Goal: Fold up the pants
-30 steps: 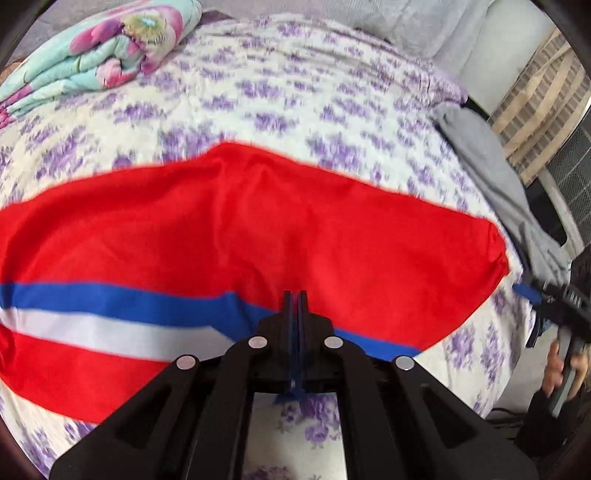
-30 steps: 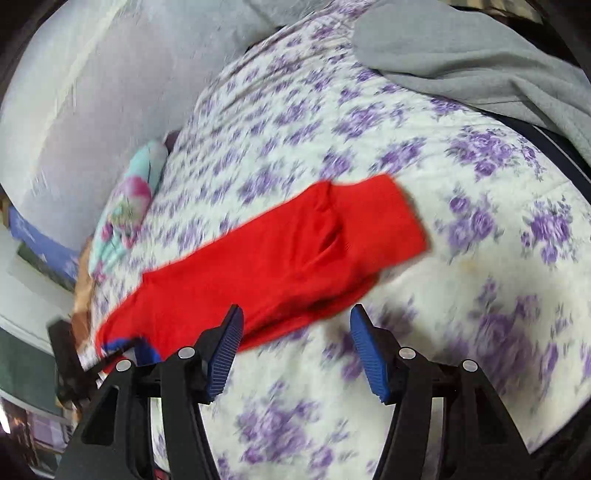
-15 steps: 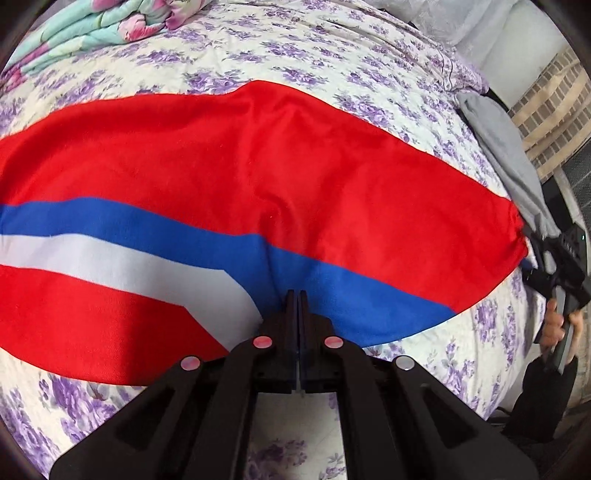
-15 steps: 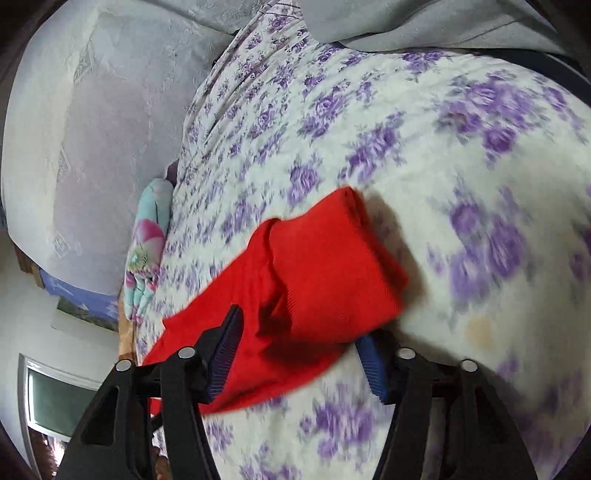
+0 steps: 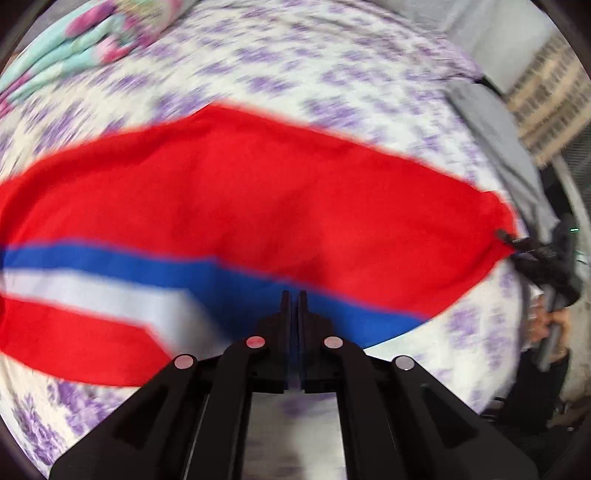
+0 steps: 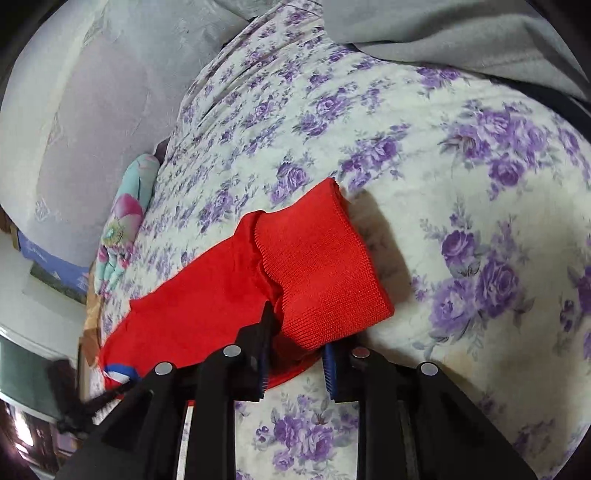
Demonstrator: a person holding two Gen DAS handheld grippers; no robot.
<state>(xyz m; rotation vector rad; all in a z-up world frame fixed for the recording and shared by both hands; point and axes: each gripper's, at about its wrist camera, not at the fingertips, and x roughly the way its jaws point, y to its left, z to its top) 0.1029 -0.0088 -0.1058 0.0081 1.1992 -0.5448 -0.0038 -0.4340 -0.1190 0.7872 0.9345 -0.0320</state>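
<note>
Pants (image 5: 258, 199): red, with a blue and white stripe band along the near edge; laid lengthwise across the bedspread (image 5: 332, 85), stretched between the two tools. Left wrist view is motion-blurred.
Ribbed cuff (image 6: 317, 266): red knit, at the right end of the pants; lies flat on the bedspread, its near edge reaching in between the right tool's fingers.
Left gripper (image 5: 293, 302): clenched, jaws pressed together on the blue stripe at the near edge of the pants.
Right gripper (image 6: 295, 350): jaws narrowly apart, one on each side of the cuff's near edge; blue pads (image 6: 328, 369) visible. Whether they pinch the fabric, I cannot tell. In the left wrist view the tool meets the right tip of the pants, the person's hand (image 5: 550, 325) on its handle.
Bedspread: white with purple flowers, covers the whole bed.
Folded quilt (image 5: 92, 40): turquoise with pink flowers, at the far left corner, well apart from the pants.
Grey cloth (image 6: 461, 33): lies at the far right edge of the bed, apart from the pants.
</note>
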